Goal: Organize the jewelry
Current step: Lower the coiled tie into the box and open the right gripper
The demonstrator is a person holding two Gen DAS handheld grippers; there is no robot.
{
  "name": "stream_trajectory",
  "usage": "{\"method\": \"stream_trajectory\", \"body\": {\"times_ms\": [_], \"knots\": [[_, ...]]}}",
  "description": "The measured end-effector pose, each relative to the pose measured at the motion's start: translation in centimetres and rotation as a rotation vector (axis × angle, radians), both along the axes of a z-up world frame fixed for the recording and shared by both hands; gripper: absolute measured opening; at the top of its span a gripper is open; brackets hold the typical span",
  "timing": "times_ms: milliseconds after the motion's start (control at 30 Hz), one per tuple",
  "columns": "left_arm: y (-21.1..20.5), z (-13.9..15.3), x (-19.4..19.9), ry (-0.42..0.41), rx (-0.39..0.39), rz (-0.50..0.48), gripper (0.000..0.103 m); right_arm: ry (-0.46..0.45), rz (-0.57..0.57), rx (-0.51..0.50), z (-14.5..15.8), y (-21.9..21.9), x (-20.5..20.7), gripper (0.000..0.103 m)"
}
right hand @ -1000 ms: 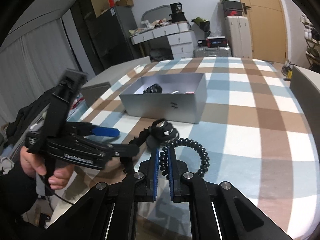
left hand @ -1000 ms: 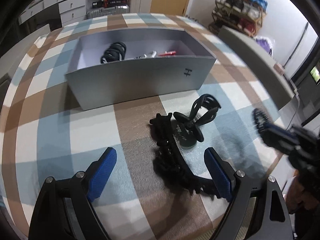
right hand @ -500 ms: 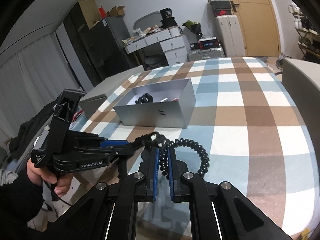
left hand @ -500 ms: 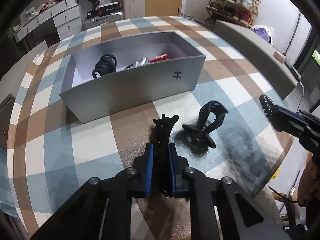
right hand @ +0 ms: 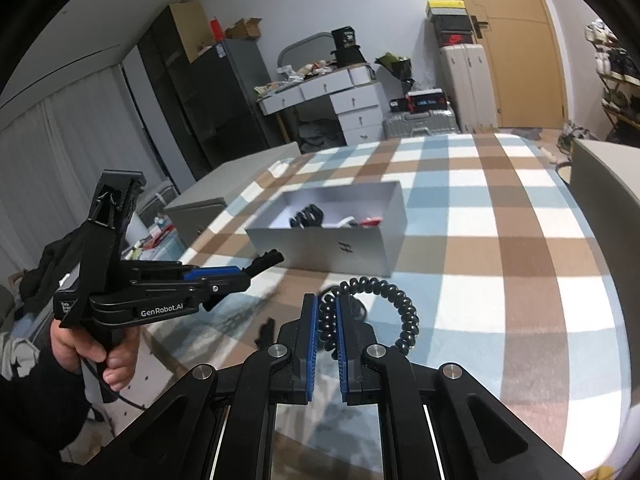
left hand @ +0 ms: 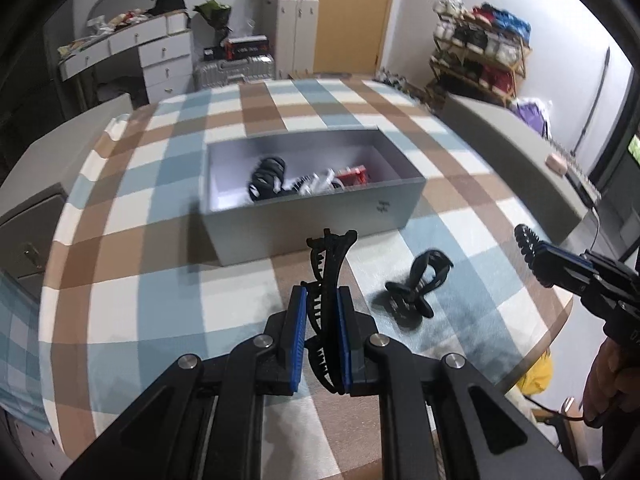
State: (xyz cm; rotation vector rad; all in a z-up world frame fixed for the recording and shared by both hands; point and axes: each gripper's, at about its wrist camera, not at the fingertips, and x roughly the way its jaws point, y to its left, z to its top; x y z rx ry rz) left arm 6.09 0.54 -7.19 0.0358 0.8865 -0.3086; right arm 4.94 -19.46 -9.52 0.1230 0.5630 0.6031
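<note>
The left gripper [left hand: 322, 334] was lifted above the checked tablecloth [left hand: 160, 272] and pointed toward the grey box [left hand: 320, 216], its pads pinched tight on a long black toothed hair clip [left hand: 326, 280]. The right gripper [right hand: 327, 344], held level beside it, was clamped on a black spiral hair tie [right hand: 394, 308]. A black claw clip [left hand: 420, 288] lay on the cloth in front of the box.
</note>
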Motion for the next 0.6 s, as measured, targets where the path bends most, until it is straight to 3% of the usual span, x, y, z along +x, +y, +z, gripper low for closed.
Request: {"method": "stream_trajectory", "body": {"times_ms": [300,600], "knots": [[1.5,2.6,0.2,-0.110,-0.030,0.038,0.010,-0.057,0.056,0.010,2.6,2.5,1.5,0.008],[2.5,3.7,3.0,-0.167,-0.059,0.036,0.010,-0.085,0.110,0.036,4.6,5.1,6.0,0.008]]}}
